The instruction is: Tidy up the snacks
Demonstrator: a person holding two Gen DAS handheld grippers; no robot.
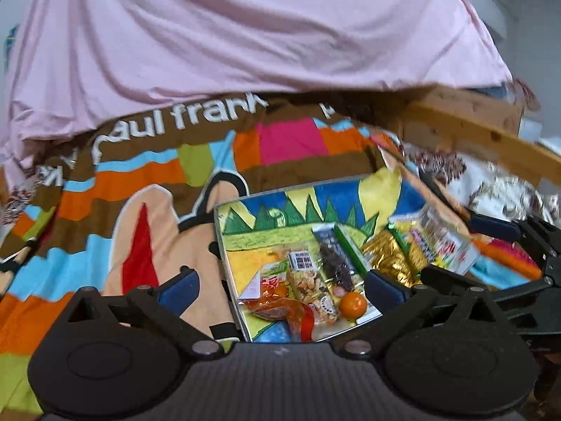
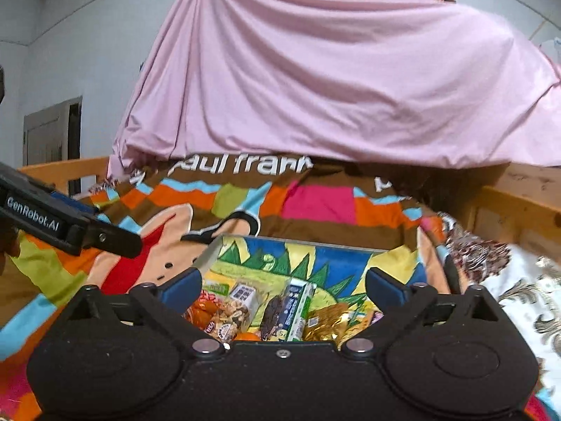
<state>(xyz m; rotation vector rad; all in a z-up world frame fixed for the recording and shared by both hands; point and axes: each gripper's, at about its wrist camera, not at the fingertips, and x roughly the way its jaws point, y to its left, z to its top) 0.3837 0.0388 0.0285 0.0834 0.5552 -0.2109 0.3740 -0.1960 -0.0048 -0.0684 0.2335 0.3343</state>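
— What sits closest to your tongs?

— My left gripper (image 1: 280, 287) hangs over the tray (image 1: 224, 245), its blue pads apart with nothing between them; my right gripper (image 2: 282, 289) is spread the same way above the same tray (image 2: 315, 245), also holding nothing.

— And the snacks themselves?

— They lie in the tray's near half; a small orange fruit (image 1: 353, 304) sits at the front, touching a clear packet of mixed nuts (image 1: 312, 287) with a code label on top; left of that lies a red-orange packet (image 1: 277, 307), crumpled and glossy; behind the fruit a dark bar in a green-edged wrapper (image 1: 336, 256) lies lengthwise; to its right a gold foil packet (image 1: 389, 256) catches the light.

— Where is the tray?

— On a colourful cartoon blanket (image 1: 105, 217) with white lettering, spread over a wooden-framed bed; the tray's floor is painted with green trees, blue and yellow.

— Anything you cannot make out?

— Plenty; at the tray's right edge a bundle of small packets (image 1: 441, 242) is blurred, and I cannot tell whether my right tongs (image 1: 491, 224) there are touching it; from the right wrist view my own body hides the front of the snacks, the fruit showing only as a sliver; farther back a pink sheet (image 2: 333, 80) drapes over something, covering it wholly.
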